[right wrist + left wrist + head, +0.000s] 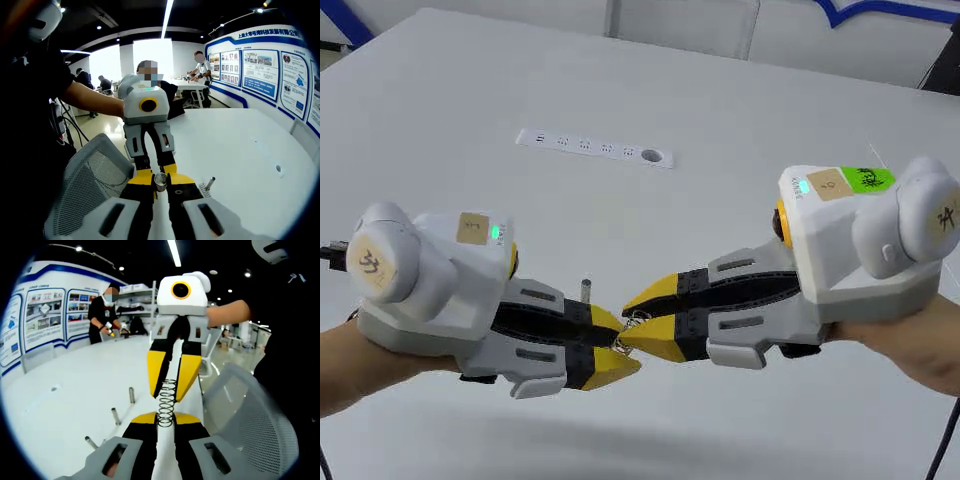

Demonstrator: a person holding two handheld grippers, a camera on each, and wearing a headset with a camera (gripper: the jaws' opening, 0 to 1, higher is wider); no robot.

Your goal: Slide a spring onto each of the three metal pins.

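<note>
My left gripper (166, 419) and right gripper (168, 396) meet tip to tip just above the smooth white table (740, 130), each pair of yellow-tipped jaws drawn narrow and pinching 1 end of the same thin coiled wire spring (166, 402) — it hangs in the air between them. The 3 metal pins are short, round, dull grey posts standing on the table beside my left gripper — the far pin (131, 395), the middle pin (115, 416) and the near pin (91, 442)
</note>
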